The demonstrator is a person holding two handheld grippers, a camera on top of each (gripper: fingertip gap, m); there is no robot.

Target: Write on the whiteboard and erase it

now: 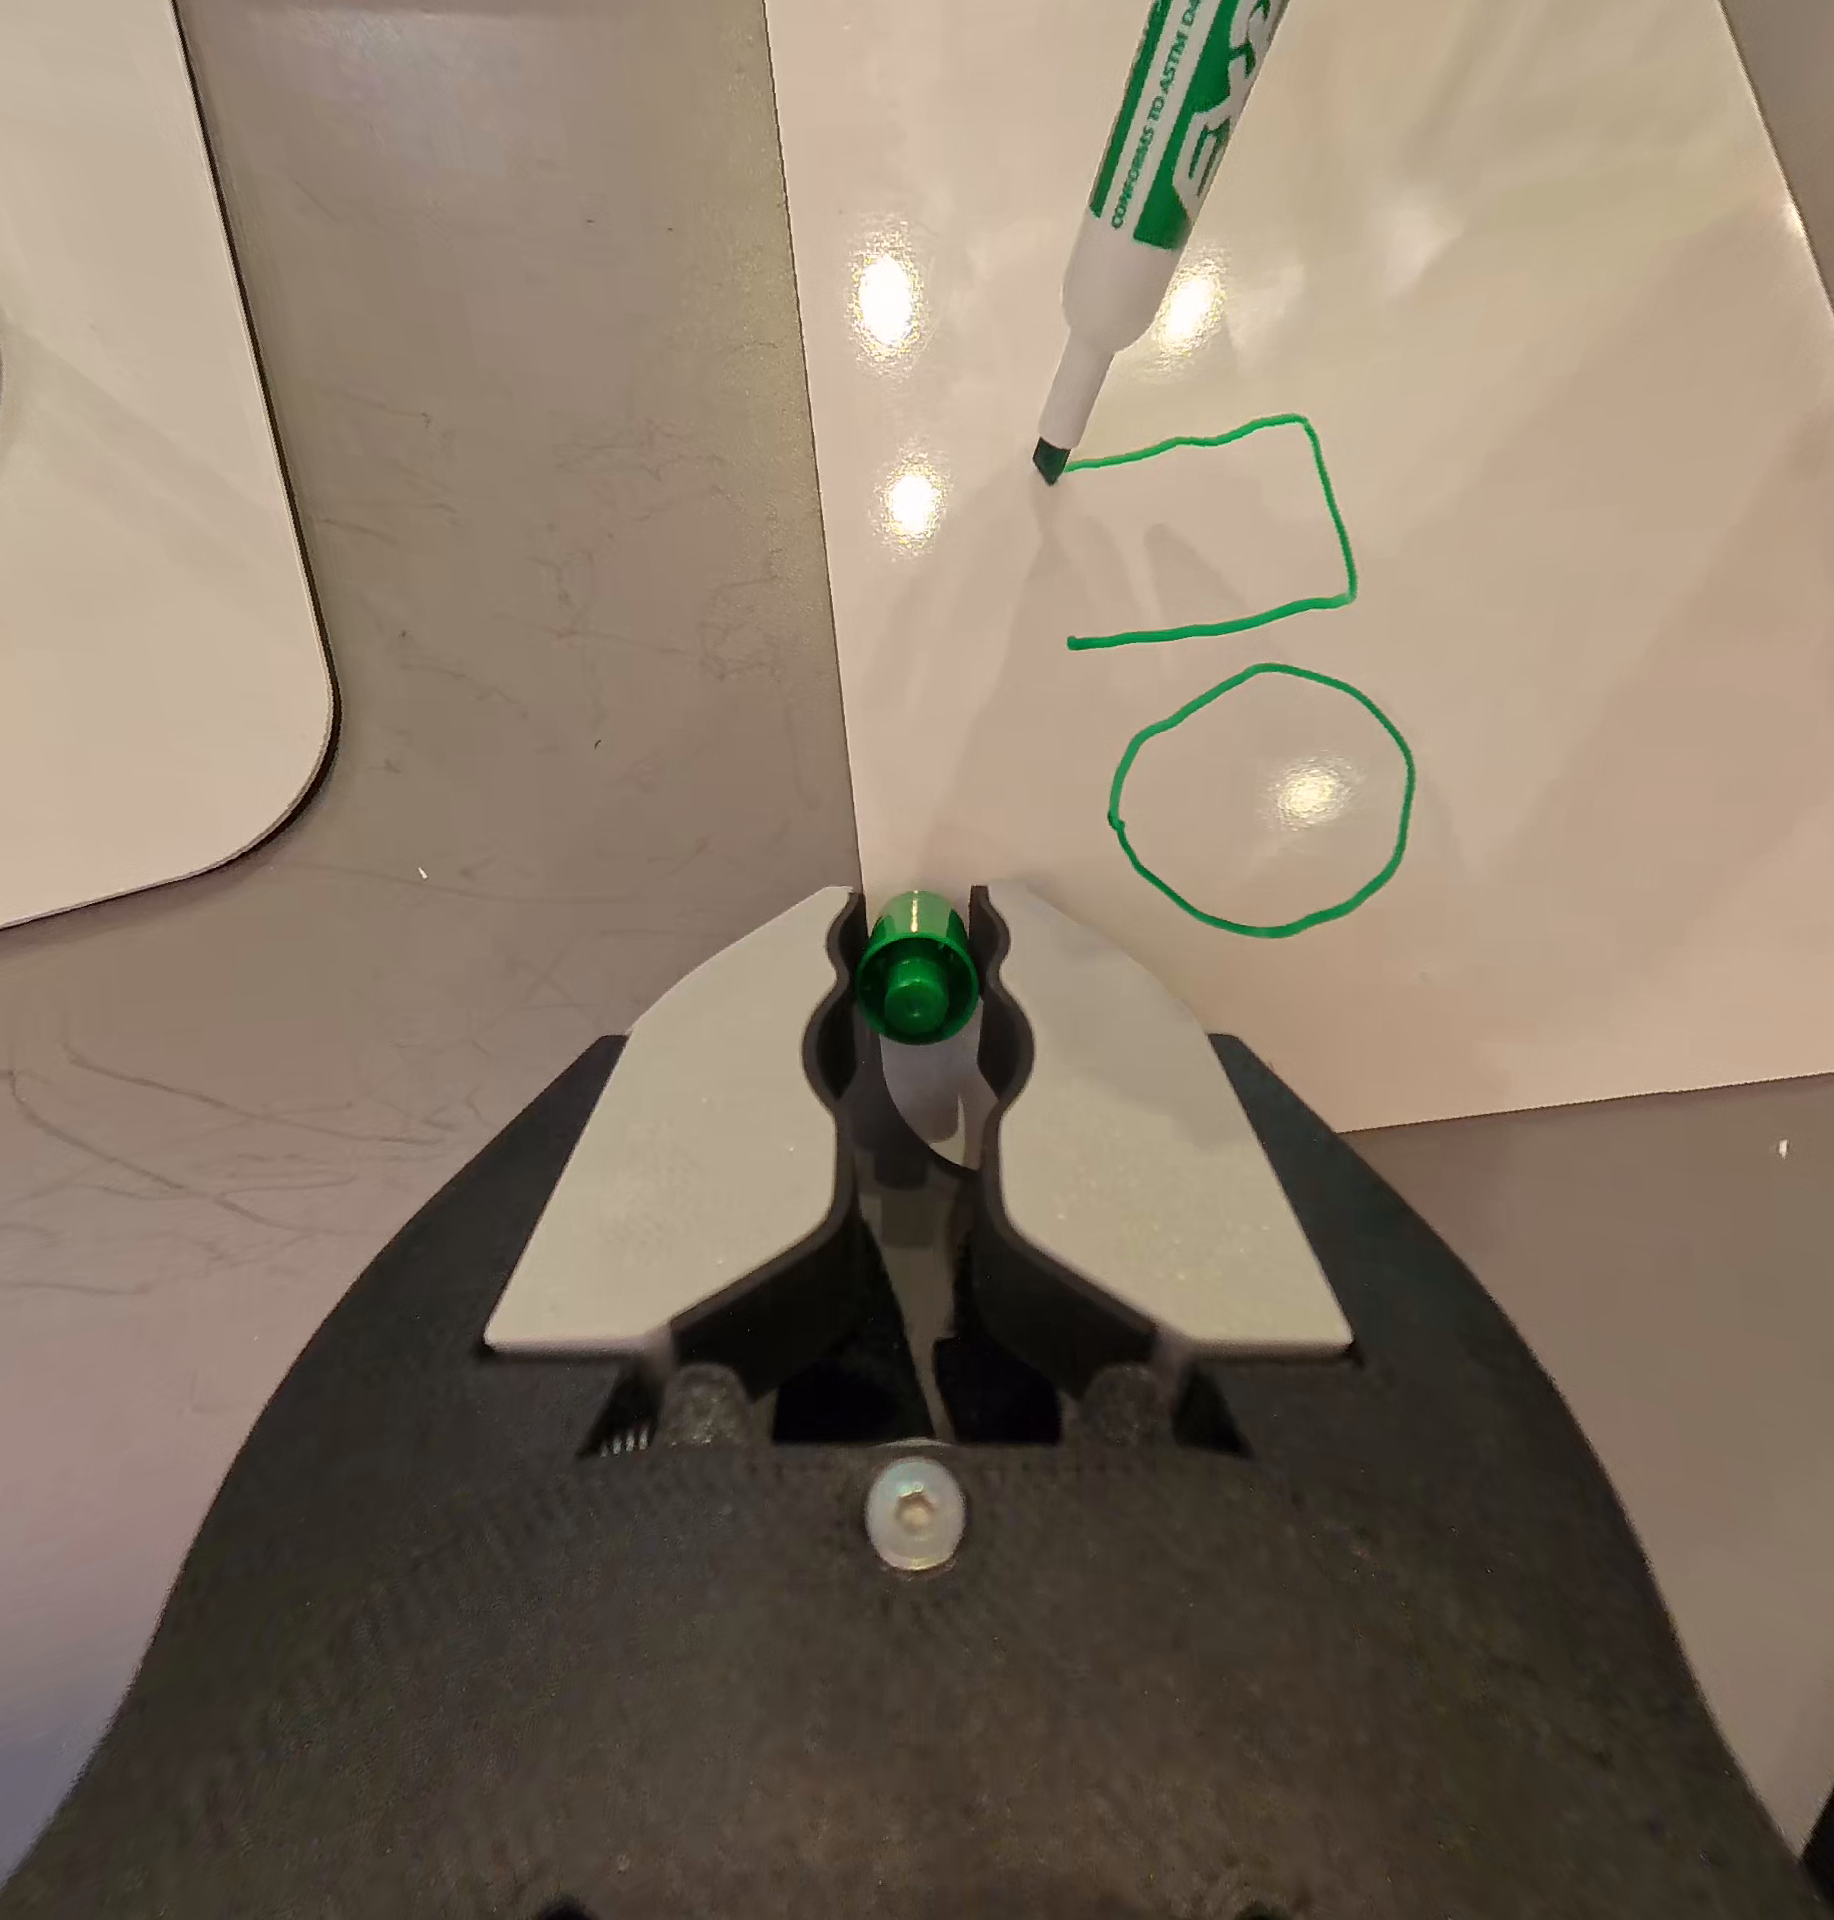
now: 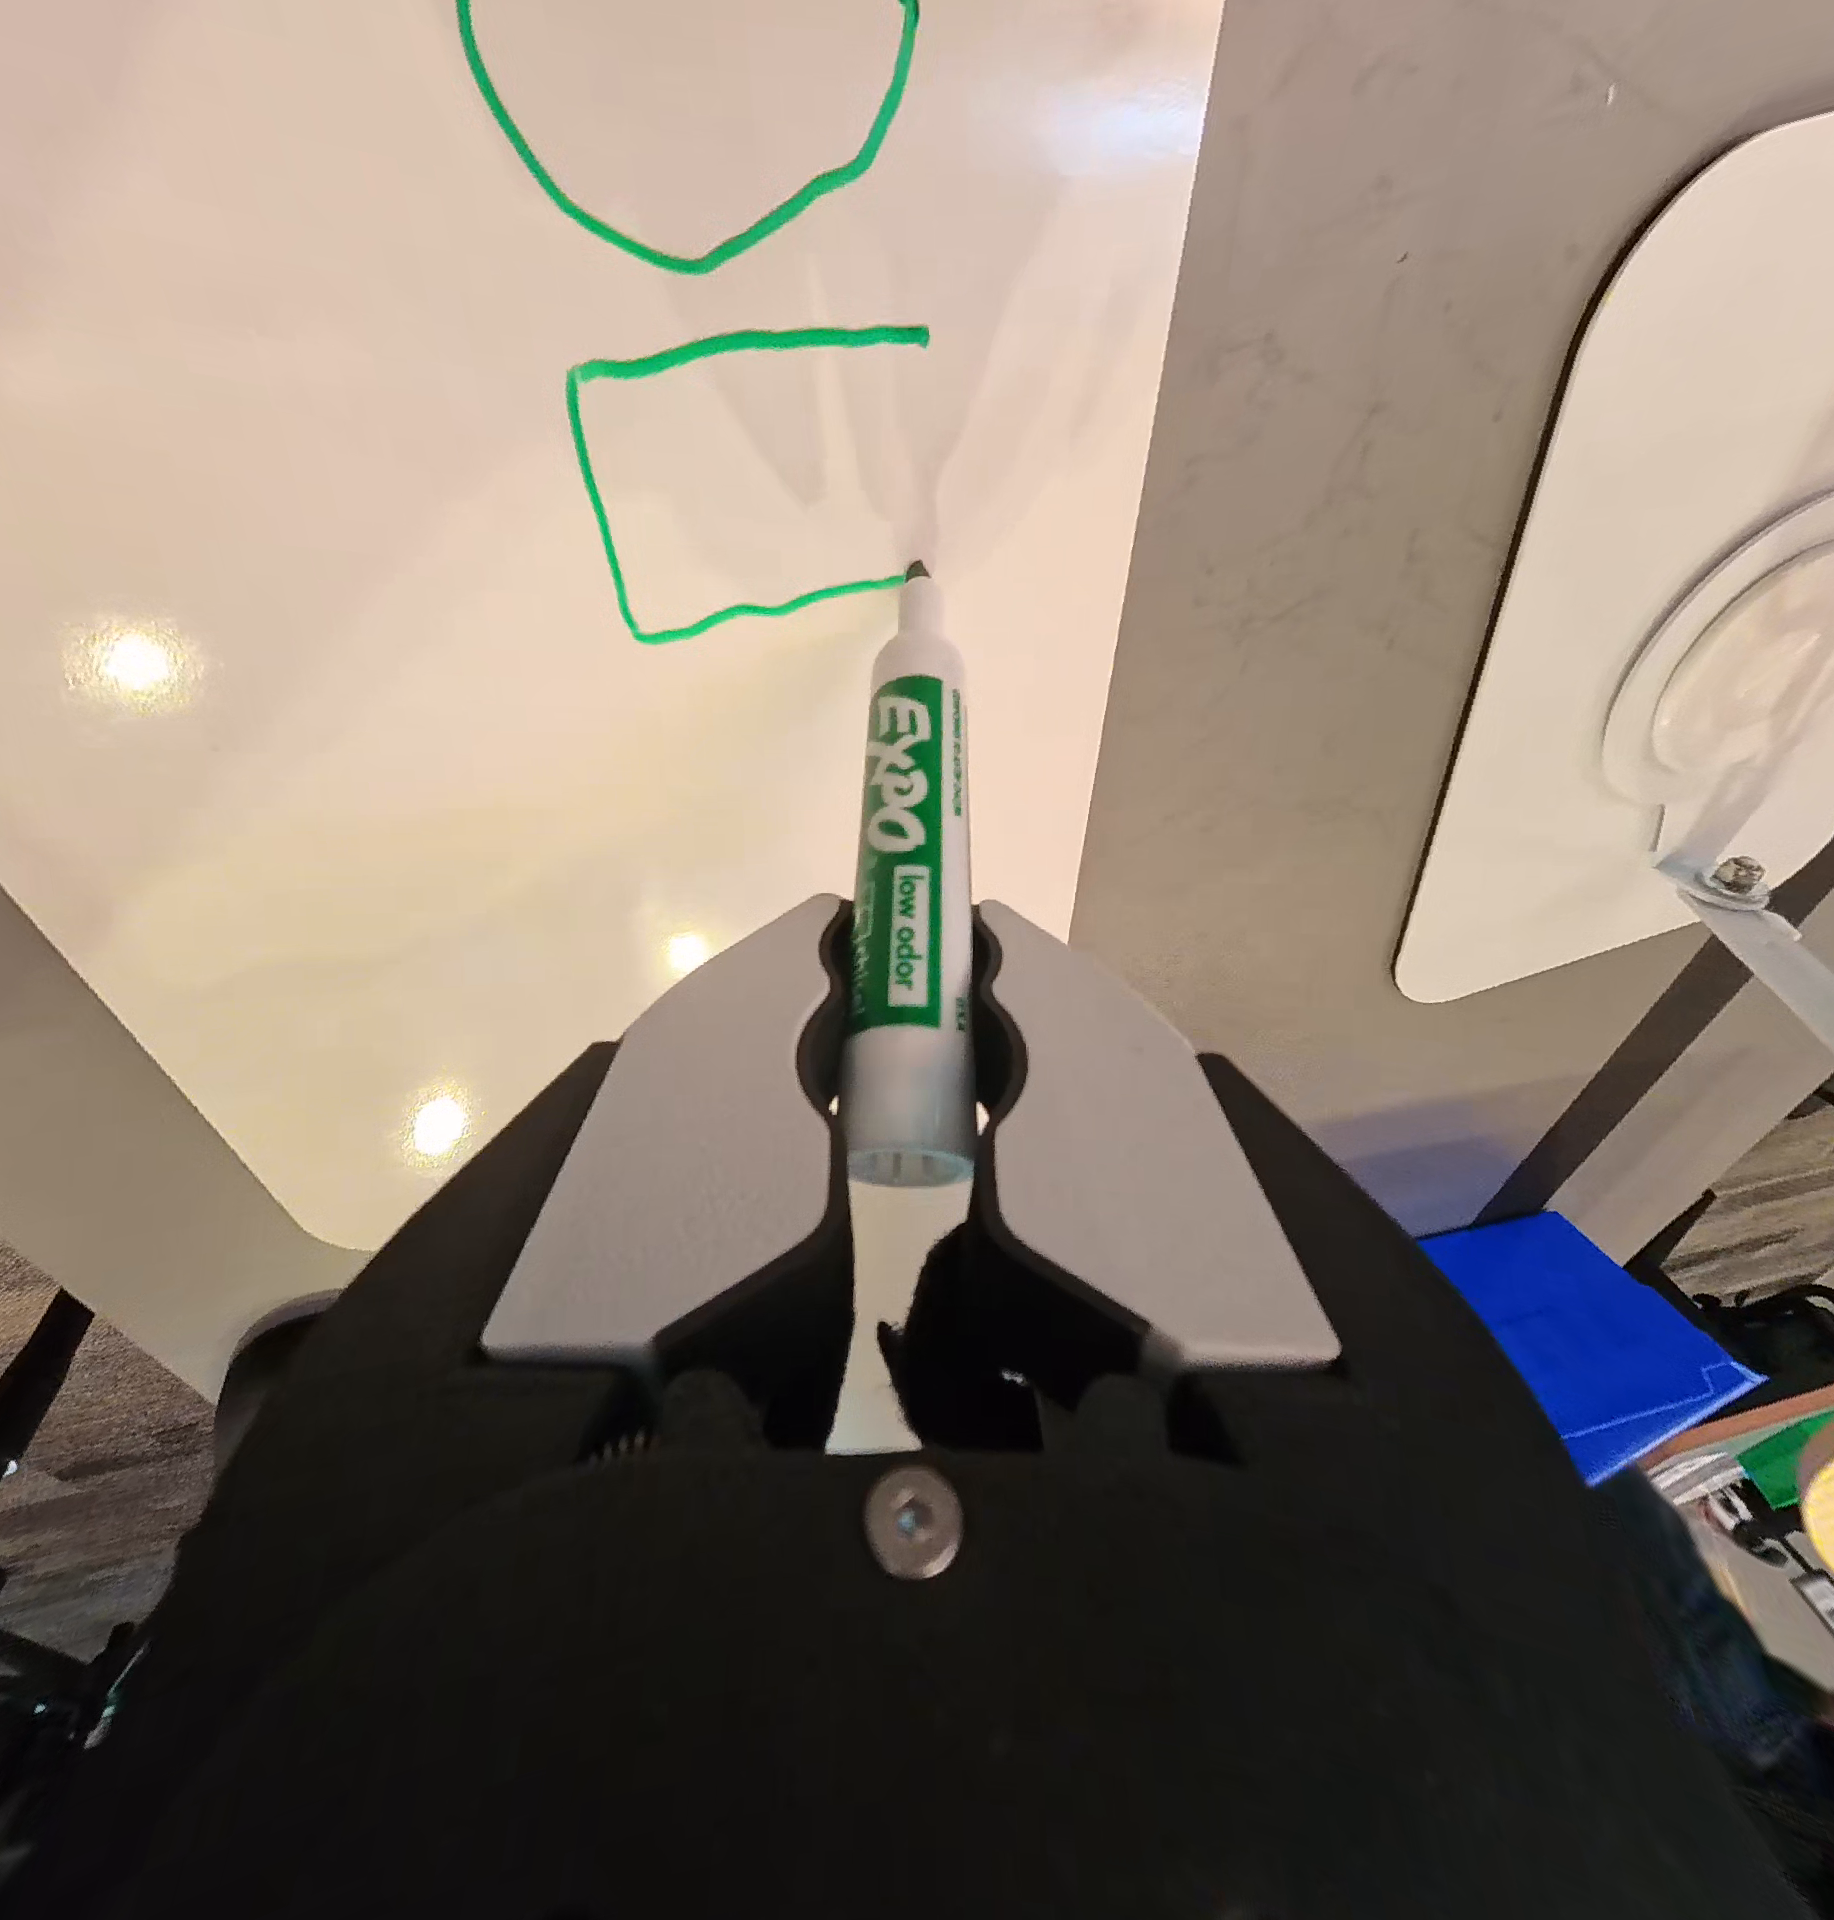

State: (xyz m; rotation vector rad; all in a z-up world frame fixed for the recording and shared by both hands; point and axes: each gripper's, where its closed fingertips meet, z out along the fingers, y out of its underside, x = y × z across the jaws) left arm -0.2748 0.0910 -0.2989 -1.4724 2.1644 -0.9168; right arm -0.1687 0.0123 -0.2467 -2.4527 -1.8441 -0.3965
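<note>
Right wrist view showed my right gripper [image 2: 908, 997] clamped mid-barrel on the green marker [image 2: 908, 831], light, stiff and slick, tip at the whiteboard's [image 2: 269, 468] unfinished square [image 2: 726, 488], while my left gripper [image 1: 915, 977] pinched its cap [image 1: 915, 977].

the marker [image 2: 908, 831] bears a green label with white printed writing.

Marker [image 1: 1162, 156]: upper barrel cut by top edge in our left view. Circle [image 2: 684, 135]: top cropped in our right view. Clutter [image 2: 1775, 1507] lower right: blurred, possibly stacked papers.
</note>
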